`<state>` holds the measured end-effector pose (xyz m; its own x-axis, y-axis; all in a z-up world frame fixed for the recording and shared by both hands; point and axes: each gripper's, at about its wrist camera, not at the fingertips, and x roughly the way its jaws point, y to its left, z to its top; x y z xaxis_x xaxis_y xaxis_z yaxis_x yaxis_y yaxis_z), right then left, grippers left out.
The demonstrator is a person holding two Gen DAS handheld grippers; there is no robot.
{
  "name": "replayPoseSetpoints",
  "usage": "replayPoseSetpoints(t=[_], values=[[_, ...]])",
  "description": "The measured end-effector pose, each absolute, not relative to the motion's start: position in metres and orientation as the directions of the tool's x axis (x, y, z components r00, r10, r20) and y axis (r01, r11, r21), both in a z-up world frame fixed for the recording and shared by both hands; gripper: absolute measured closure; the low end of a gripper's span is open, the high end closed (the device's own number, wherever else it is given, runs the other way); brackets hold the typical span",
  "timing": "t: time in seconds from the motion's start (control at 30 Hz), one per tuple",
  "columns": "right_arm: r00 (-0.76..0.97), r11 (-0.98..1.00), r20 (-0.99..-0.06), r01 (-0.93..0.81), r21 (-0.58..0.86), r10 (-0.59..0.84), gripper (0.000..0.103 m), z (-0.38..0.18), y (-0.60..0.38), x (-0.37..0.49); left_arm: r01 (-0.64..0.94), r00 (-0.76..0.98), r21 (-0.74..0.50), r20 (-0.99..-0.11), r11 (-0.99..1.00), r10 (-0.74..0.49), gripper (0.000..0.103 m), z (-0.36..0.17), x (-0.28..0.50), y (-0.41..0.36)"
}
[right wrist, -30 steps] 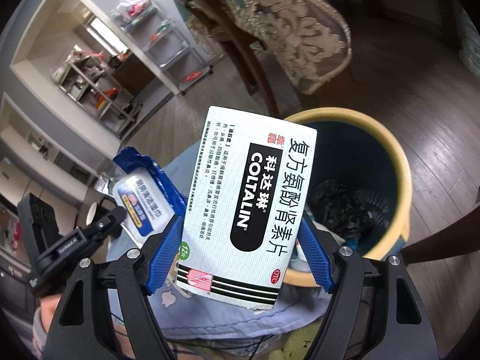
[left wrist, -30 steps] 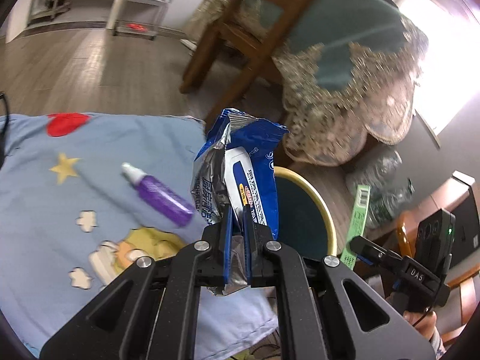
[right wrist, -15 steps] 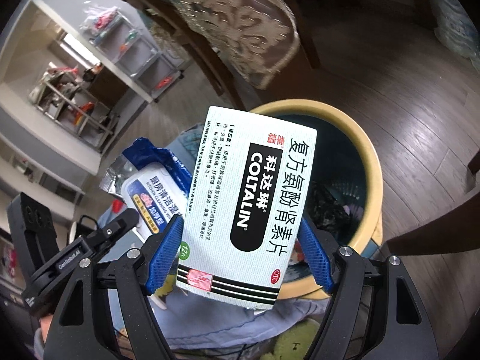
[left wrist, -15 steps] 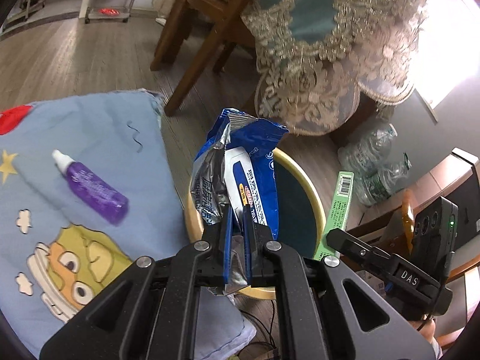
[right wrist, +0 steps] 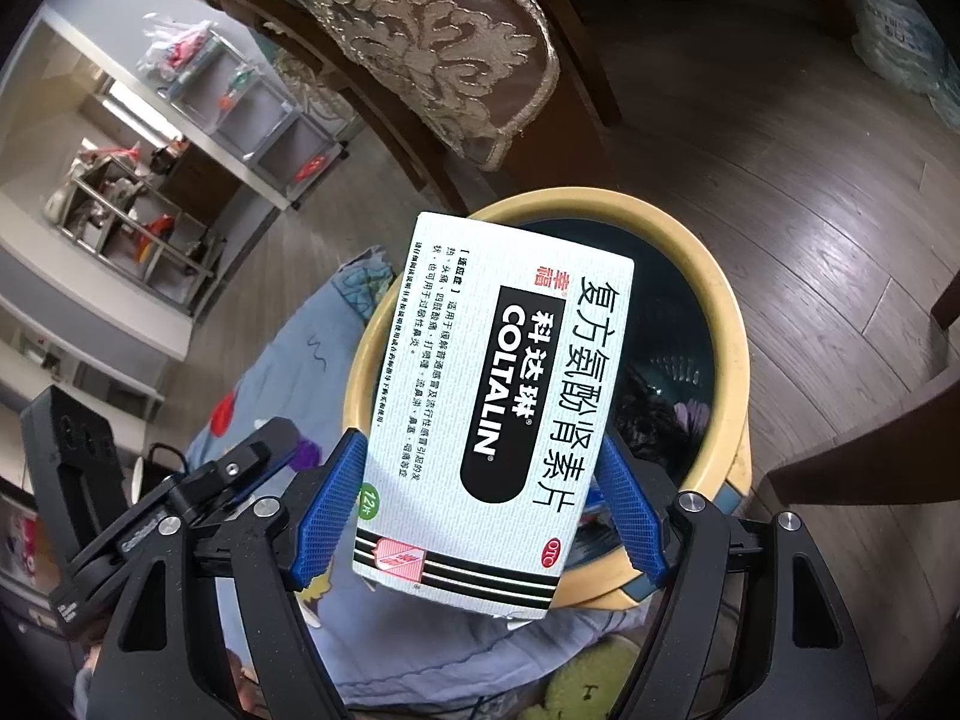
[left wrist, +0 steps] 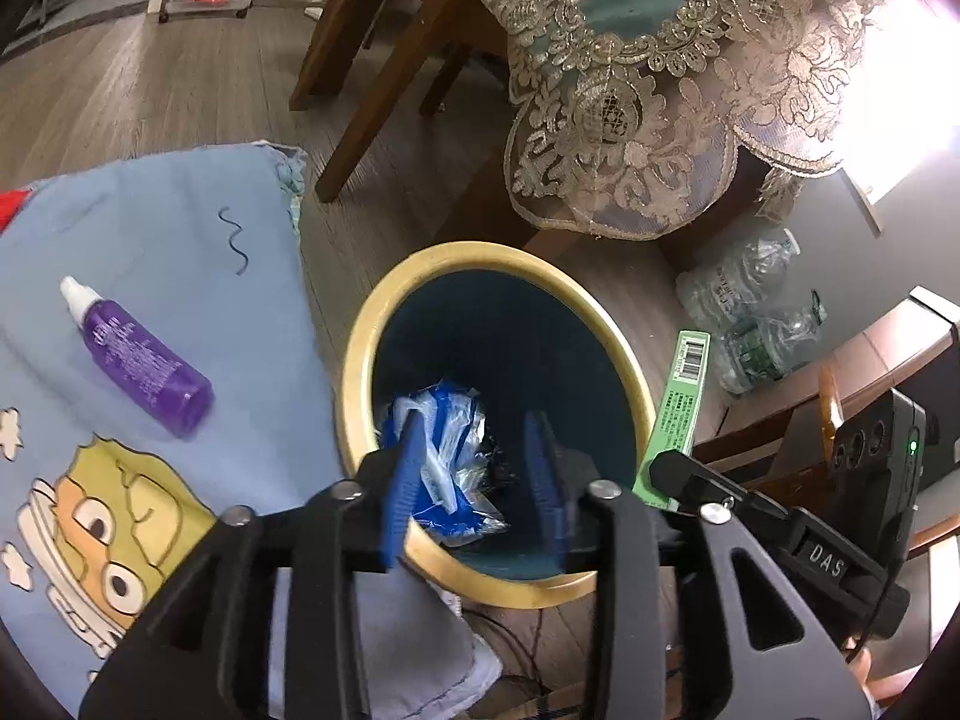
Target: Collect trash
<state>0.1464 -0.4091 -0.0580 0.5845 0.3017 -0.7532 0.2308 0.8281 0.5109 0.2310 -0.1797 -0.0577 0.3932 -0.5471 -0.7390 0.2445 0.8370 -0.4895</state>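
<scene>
Left hand-held gripper (left wrist: 474, 468) hangs over the mouth of the yellow-rimmed bin (left wrist: 360, 348), its blue jaws opening with nothing pressed between them. The blue and white wrapper (left wrist: 447, 462) lies down inside the bin, below the jaws and just beside the left finger as seen from the left wrist; I cannot tell whether it touches that finger. Right hand-held gripper (right wrist: 480, 516) holds the white medicine box (right wrist: 492, 420) clamped by its long edges, jaws spread wide on it. That box stands tilted above the near left part of the bin's rim, with dark rubbish visible in the bin beyond it to the right. In the left wrist view the same box shows as a thin green edge (left wrist: 678, 414) at the bin's right side. On the blue cartoon cloth (left wrist: 180, 228) to the left of the bin lies a purple bottle (left wrist: 138, 366), well apart from both grippers. Crumpled plastic bottles (left wrist: 750, 312) lie on the wooden floor (left wrist: 150, 78) at the far right.
</scene>
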Motion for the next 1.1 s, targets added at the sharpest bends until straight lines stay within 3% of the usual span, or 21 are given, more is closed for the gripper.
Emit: replayPoseSetpoints(t=[0.2, 0.53, 0.8, 1.1], values=[[0.569, 0.849, -0.775, 0.236, 0.473, 0.274, 0.026, -0.065, -0.406, 0.16, 0.264, 0.43, -0.439, -0.744, 0.859, -0.512, 0.052, -0.048, 0.228, -0.171], [0.56, 0.871, -0.796, 0.247, 0.424, 0.229, 0.023, -0.063, -0.404, 0.162, 0.3, 0.46, -0.394, -0.738, 0.869, -0.493, 0.044, -0.035, 0.221, -0.162], [0.612, 0.897, -0.761, 0.185, 0.402, 0.215, 0.022, -0.03, -0.393, 0.139, 0.345, 0.499, -0.352, -0.716, 0.87, -0.488, 0.032, -0.015, 0.209, -0.161], [0.675, 0.956, -0.727, 0.11, 0.272, 0.129, 0.018, 0.01, -0.383, 0.094, 0.388, 0.551, -0.301, -0.682, 0.871, -0.481, 0.016, 0.011, 0.186, -0.157]])
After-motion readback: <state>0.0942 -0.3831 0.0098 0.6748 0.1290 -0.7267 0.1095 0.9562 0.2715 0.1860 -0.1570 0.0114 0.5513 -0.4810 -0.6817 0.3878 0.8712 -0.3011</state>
